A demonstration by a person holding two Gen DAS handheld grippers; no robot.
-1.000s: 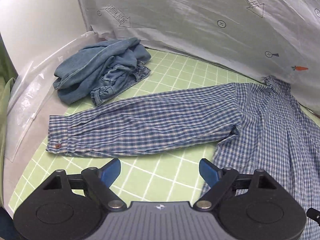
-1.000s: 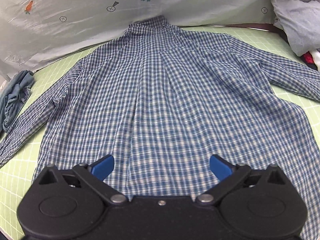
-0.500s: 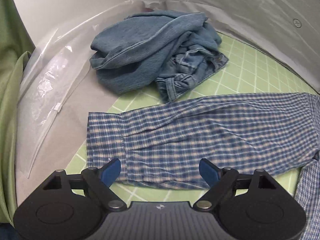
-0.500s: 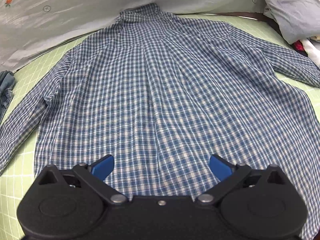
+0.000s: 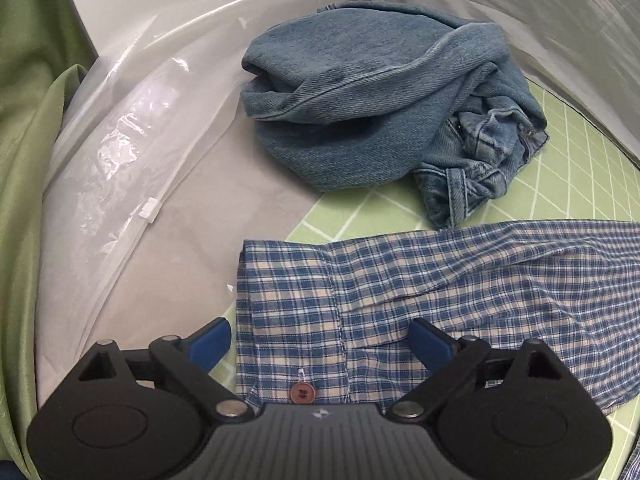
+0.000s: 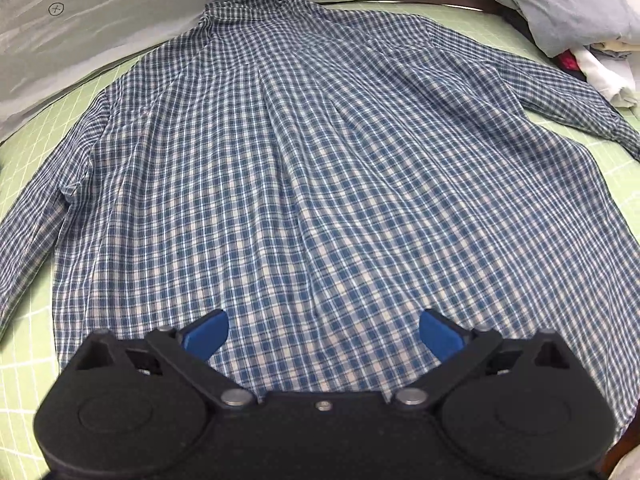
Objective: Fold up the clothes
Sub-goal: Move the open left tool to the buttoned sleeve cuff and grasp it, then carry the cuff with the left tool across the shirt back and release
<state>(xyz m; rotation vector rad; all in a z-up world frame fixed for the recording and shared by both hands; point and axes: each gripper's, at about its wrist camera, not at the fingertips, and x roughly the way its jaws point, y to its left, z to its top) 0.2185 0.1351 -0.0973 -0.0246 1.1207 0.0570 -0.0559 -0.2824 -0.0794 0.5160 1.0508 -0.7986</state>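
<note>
A blue-and-white plaid shirt [image 6: 320,160] lies spread flat, back up, on a green grid mat [image 6: 24,184], collar at the far side. Its left sleeve [image 5: 460,280] stretches across the left wrist view, with the buttoned cuff [image 5: 288,320] between my left gripper's fingers. My left gripper [image 5: 320,344] is open, its blue pads either side of the cuff, close above it. My right gripper [image 6: 322,332] is open over the shirt's lower hem, holding nothing.
A crumpled pile of denim jeans [image 5: 380,100] lies just beyond the sleeve. A clear plastic zip bag [image 5: 132,160] and green cloth [image 5: 24,160] are at the left. A pile of other clothes [image 6: 580,12] sits far right. A grey printed sheet [image 6: 80,20] borders the mat's back.
My left gripper moved left and forward along the sleeve until the cuff sits between its open fingers. My right gripper crept forward over the shirt's hem. Both stayed open.
</note>
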